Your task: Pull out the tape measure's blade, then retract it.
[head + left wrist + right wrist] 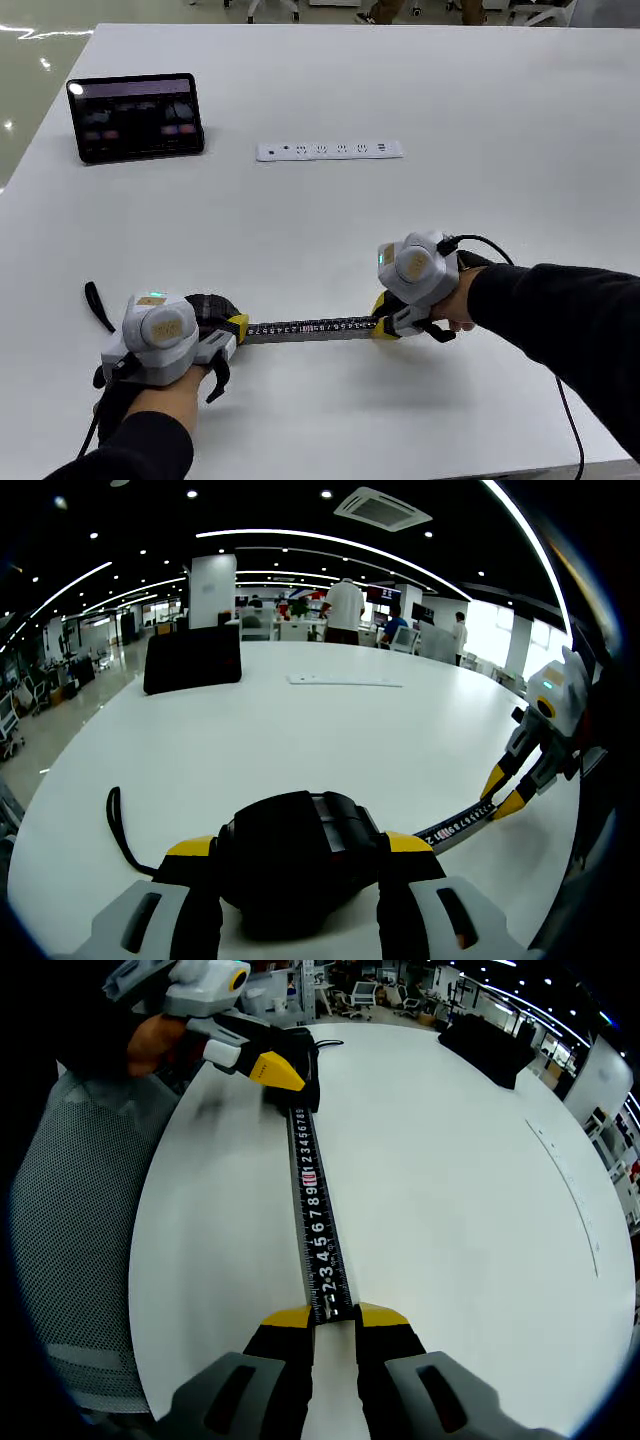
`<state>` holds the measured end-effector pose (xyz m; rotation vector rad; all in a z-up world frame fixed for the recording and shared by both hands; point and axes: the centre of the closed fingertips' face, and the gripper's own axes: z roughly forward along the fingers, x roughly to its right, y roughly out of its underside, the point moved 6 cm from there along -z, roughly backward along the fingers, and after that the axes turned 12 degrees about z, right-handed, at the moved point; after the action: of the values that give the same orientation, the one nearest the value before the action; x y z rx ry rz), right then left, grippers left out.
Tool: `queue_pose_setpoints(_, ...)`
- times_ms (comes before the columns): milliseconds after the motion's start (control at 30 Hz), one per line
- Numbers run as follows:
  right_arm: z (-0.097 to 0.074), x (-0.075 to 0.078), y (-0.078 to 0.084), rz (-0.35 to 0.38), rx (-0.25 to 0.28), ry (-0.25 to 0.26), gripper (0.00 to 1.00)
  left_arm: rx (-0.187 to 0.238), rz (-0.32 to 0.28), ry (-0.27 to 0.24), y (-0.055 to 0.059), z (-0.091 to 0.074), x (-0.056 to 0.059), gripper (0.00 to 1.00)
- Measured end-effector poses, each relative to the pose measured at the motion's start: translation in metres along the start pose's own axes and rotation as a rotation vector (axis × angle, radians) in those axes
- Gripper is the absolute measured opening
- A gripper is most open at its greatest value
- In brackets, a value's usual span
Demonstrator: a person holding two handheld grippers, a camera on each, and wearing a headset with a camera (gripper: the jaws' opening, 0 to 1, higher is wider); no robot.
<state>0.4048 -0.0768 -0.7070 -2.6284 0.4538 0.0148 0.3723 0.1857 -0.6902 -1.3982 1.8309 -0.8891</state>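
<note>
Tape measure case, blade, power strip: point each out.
tape measure case (pixel 295 852), left gripper view, top of black housing.
blade (pixel 315 1210), right gripper view, numbered face, mid-length.
power strip (pixel 329 150), head view, middle of white body.

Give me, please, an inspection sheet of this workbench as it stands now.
Surface: white table, flat.
Job's things: tape measure case, black; blade drawn out flat along the table.
Clutter: tablet standing upright; power strip lying flat.
Grippers: left gripper shut on the case; right gripper shut on the blade tip.
Cables: black cable from the right gripper; strap loose on the table.
Surroundings: open office, people standing; mesh chair beside the table.
</note>
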Motion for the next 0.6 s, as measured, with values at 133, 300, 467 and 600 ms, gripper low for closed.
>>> queue_pose_setpoints(133, 0.001, -0.001, -0.002, 0.001, 0.004, -0.001, 0.11, 0.000, -0.002, 0.000, 0.000, 0.000, 0.000, 0.59)
queue_pose_setpoints(300, 0.003, -0.002, -0.005, -0.006, 0.016, -0.004, 0.11, 0.000, -0.003, 0.000, 0.000, 0.000, 0.000, 0.59)
queue_pose_setpoints(467, 0.006, -0.004, -0.009, -0.003, 0.026, -0.009, 0.11, -0.002, -0.007, 0.003, 0.000, 0.001, -0.001, 0.59)
queue_pose_setpoints(600, 0.007, -0.005, -0.011, -0.006, 0.026, -0.012, 0.11, -0.002, -0.008, 0.003, 0.000, 0.000, -0.001, 0.59)
